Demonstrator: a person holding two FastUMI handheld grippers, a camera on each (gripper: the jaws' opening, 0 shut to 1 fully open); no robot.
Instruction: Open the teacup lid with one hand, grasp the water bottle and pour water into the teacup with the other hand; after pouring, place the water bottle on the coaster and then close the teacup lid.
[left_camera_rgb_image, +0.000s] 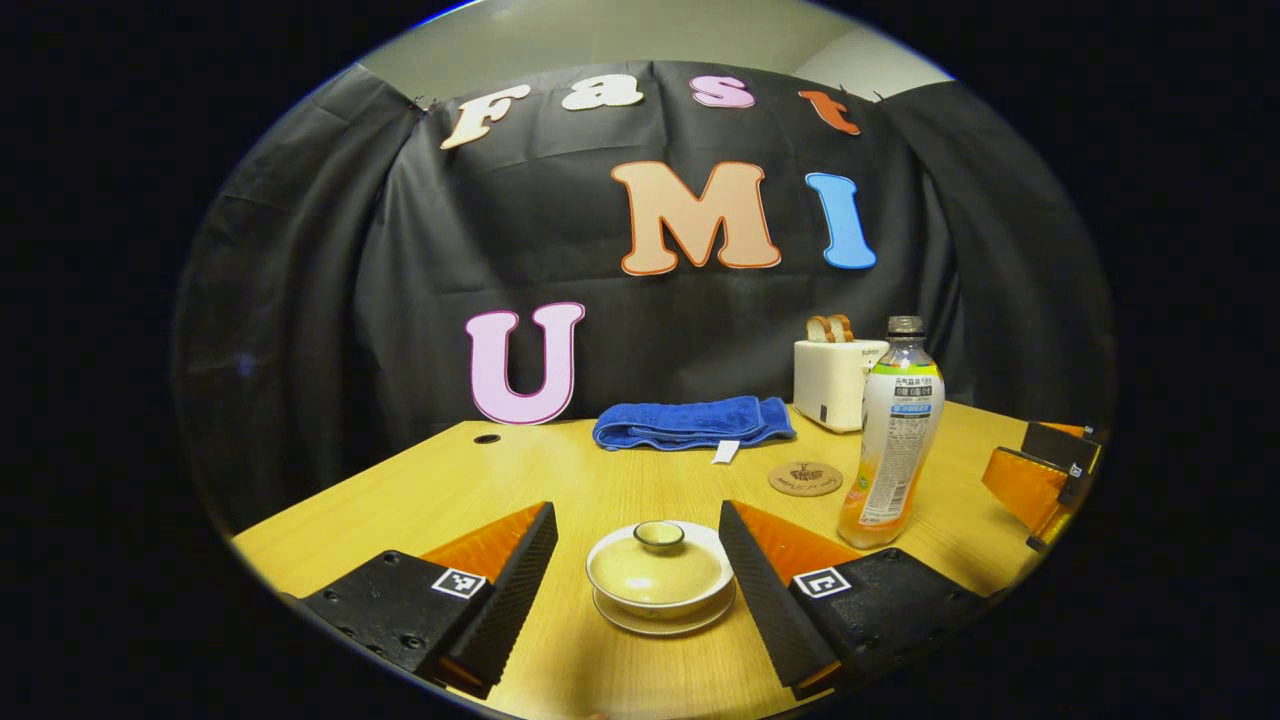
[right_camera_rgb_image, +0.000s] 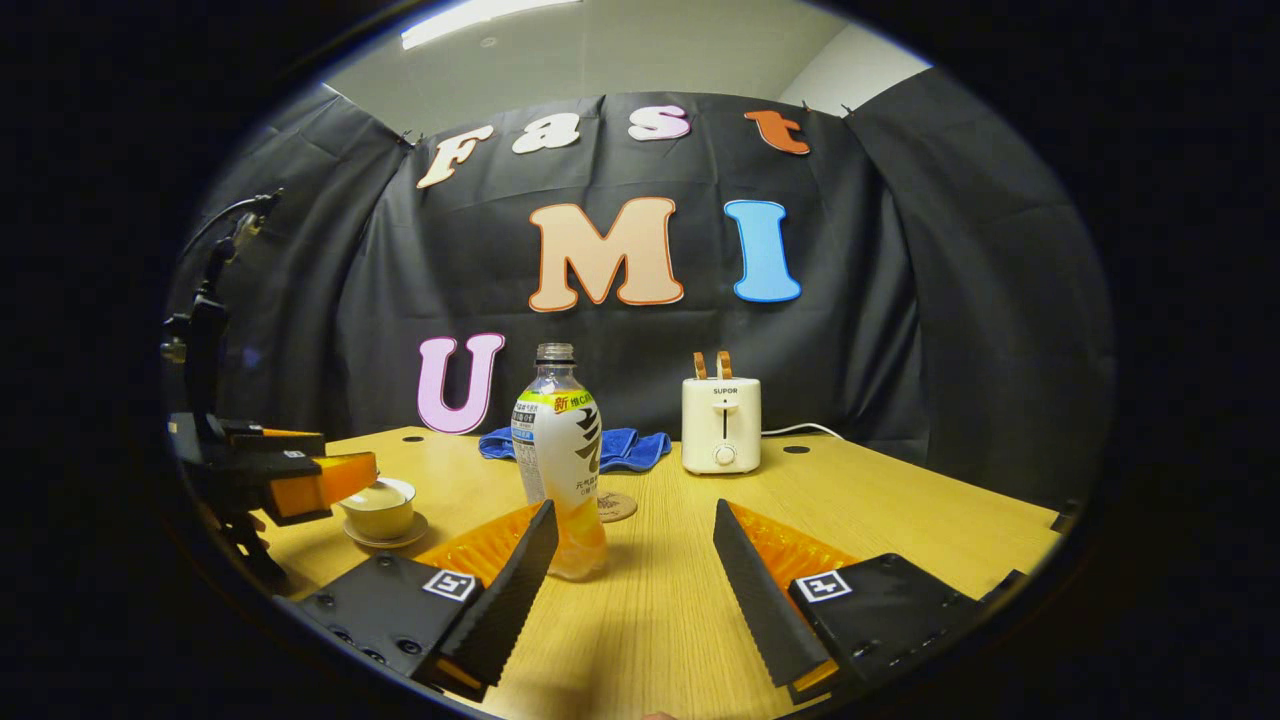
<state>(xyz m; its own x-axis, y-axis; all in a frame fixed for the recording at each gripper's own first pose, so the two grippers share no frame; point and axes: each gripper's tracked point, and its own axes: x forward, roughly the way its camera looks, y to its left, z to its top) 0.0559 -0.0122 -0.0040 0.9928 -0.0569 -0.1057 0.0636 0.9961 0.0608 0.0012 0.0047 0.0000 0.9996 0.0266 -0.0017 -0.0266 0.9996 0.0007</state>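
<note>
Straddling the lidded teacup with my left gripper wide open and empty, I ready the lid lift, while my right gripper, likewise open, faces the water bottle near the coaster.

The right gripper hangs wide open over the bench. The water bottle stands upright just ahead of its left finger.

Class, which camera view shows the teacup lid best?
The left gripper view: the teacup lid sits close and central between that gripper's open fingers, its knob plain. In the right gripper view the lid is small, far off and partly hidden behind the left gripper.
</note>
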